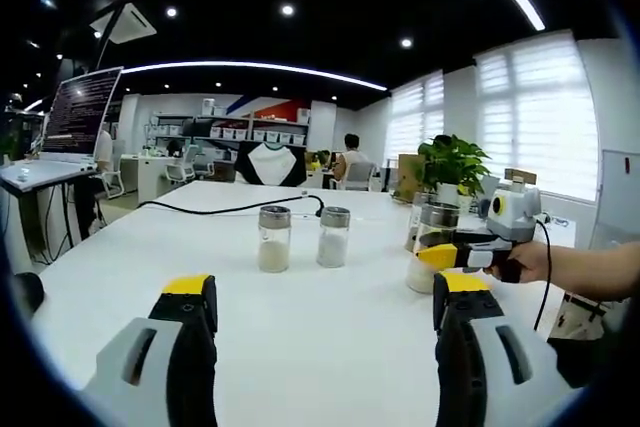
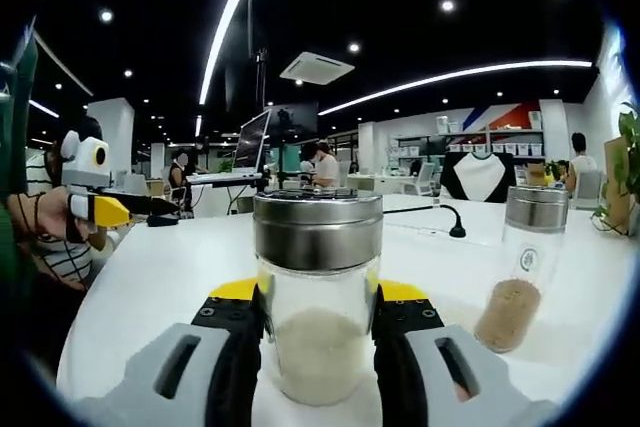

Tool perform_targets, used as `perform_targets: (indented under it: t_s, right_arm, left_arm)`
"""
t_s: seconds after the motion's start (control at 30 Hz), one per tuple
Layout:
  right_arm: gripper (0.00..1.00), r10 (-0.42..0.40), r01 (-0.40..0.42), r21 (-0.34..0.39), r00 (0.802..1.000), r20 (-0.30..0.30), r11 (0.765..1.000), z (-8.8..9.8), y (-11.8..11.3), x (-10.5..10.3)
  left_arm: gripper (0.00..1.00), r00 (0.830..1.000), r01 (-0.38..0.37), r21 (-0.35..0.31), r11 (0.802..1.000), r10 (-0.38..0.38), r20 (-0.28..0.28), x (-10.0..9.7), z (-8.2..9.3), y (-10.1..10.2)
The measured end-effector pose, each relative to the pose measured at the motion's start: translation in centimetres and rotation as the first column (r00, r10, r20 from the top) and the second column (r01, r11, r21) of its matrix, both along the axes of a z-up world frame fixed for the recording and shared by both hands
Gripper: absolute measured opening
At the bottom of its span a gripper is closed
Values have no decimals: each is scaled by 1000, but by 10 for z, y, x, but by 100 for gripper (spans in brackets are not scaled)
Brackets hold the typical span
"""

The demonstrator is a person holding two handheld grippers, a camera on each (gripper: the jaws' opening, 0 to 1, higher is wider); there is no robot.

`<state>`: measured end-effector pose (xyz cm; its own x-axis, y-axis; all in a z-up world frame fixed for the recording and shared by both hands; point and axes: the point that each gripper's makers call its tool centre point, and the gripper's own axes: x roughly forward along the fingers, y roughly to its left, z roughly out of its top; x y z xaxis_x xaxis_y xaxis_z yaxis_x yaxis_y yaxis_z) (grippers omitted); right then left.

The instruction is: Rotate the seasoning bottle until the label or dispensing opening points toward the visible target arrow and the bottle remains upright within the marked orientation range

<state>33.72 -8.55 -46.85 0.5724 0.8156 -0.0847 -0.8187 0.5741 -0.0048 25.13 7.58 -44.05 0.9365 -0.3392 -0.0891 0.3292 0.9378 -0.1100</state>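
Observation:
A clear seasoning bottle (image 2: 318, 292) with a steel lid and white grains stands upright on the white table (image 2: 160, 287), and my right gripper (image 2: 318, 319) is shut on its lower half. The same bottle (image 1: 430, 247) sits at the right of the left gripper view, held by the right gripper (image 1: 447, 257). My left gripper (image 1: 325, 302) hangs wide open above the table with nothing between its jaws; it also appears at the left of the right gripper view (image 2: 105, 210). Two more shakers (image 1: 273, 238) (image 1: 333, 236) with white contents stand side by side ahead of it.
A shaker of brown grains (image 2: 520, 267) stands to the right of the held bottle. A black cable (image 1: 230, 209) crosses the far table. A potted plant (image 1: 455, 162) and a laptop (image 1: 75, 117) sit at the edges. People sit at desks behind.

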Motion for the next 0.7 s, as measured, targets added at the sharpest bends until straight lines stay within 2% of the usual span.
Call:
perform_targets:
  t_s: [0.5,0.53,0.57,0.6,0.63,0.67,0.7]
  right_arm:
    - [42,18,-18,-4,1000,-8,1000,0,1,-1]
    - [43,11,-11,-3,1000,-13,1000,0,1,-1]
    - [48,-53,52,-14,998,-40,999,-4,-5,3]
    - [57,-79,79,-17,996,-31,997,-3,-6,4]
    - [66,-73,73,1,997,-31,997,-2,-5,2]
    - [66,-96,98,30,994,-43,995,0,-8,1]
    - [63,-98,100,29,994,-47,995,0,-9,1]
  left_arm:
    - [94,1000,-12,-3,1000,12,-4,1,0,5]
    - [94,1000,-12,-2,1000,12,-4,1,0,5]
    - [94,1000,-13,0,1000,13,-4,1,0,6]
    - [94,1000,-13,1,1000,13,-4,1,0,6]
    - [94,1000,-13,0,1000,13,-5,1,0,6]
    - [94,1000,-13,0,1000,13,-4,1,0,6]
    - [94,1000,-13,2,1000,13,-5,0,-1,6]
